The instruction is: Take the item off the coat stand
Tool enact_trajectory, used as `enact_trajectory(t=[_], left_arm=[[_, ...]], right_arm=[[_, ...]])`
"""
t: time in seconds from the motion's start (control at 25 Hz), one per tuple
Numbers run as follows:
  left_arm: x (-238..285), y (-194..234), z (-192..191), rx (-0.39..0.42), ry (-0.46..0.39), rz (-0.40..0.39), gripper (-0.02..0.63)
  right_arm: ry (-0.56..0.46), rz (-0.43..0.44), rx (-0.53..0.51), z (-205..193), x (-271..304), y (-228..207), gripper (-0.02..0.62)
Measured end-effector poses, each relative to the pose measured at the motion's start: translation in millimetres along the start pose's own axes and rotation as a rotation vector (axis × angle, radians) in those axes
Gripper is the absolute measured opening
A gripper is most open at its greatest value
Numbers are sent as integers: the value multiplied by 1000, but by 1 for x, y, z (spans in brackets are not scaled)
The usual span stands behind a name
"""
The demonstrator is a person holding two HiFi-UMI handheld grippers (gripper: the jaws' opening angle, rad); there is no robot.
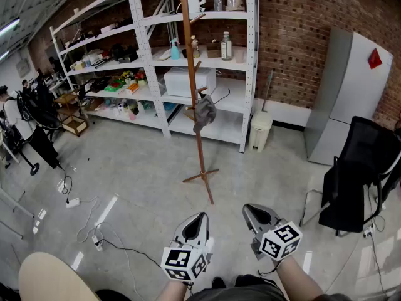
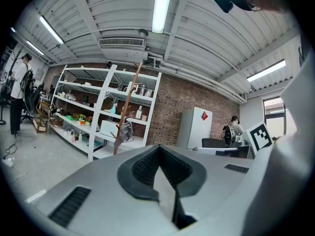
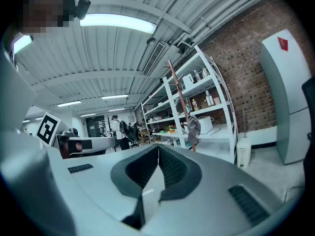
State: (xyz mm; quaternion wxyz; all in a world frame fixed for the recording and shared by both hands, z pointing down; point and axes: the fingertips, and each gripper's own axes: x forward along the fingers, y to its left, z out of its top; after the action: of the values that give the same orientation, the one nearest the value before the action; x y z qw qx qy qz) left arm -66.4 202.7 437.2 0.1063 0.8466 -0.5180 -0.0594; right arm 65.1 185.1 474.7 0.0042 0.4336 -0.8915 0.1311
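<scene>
A tall wooden coat stand (image 1: 192, 74) rises from the grey floor in front of the white shelves. A grey cloth item (image 1: 204, 111), seemingly a cap, hangs from one of its lower pegs. Both grippers are held low and near me, well short of the stand. My left gripper (image 1: 199, 218) is shut and holds nothing. My right gripper (image 1: 252, 209) is shut and empty too. The left gripper view looks over its closed left gripper (image 2: 158, 147) at the stand (image 2: 129, 102) and the grey item (image 2: 125, 131). Past the closed right gripper (image 3: 158, 147) stands the stand (image 3: 181, 100) with the item (image 3: 194, 127).
White shelving (image 1: 144, 61) full of bottles and boxes lines the brick wall. A small white bin (image 1: 260, 130), a white cabinet (image 1: 348, 99) and a black chair (image 1: 357, 180) stand to the right. Cables (image 1: 81, 218) lie on the floor at left, near people (image 1: 25, 124).
</scene>
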Motion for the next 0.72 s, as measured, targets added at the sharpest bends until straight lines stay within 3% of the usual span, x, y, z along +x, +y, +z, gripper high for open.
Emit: enact_trajectory(t=[0.44,0.72], left_arm=[[-8,37,-1,-56,2,12,6],[9,53,-7,-62,4,29,6]], right_arm=[[24,-22,7,-1,21,2,8],[21,7,31,-4,49,-9,8]])
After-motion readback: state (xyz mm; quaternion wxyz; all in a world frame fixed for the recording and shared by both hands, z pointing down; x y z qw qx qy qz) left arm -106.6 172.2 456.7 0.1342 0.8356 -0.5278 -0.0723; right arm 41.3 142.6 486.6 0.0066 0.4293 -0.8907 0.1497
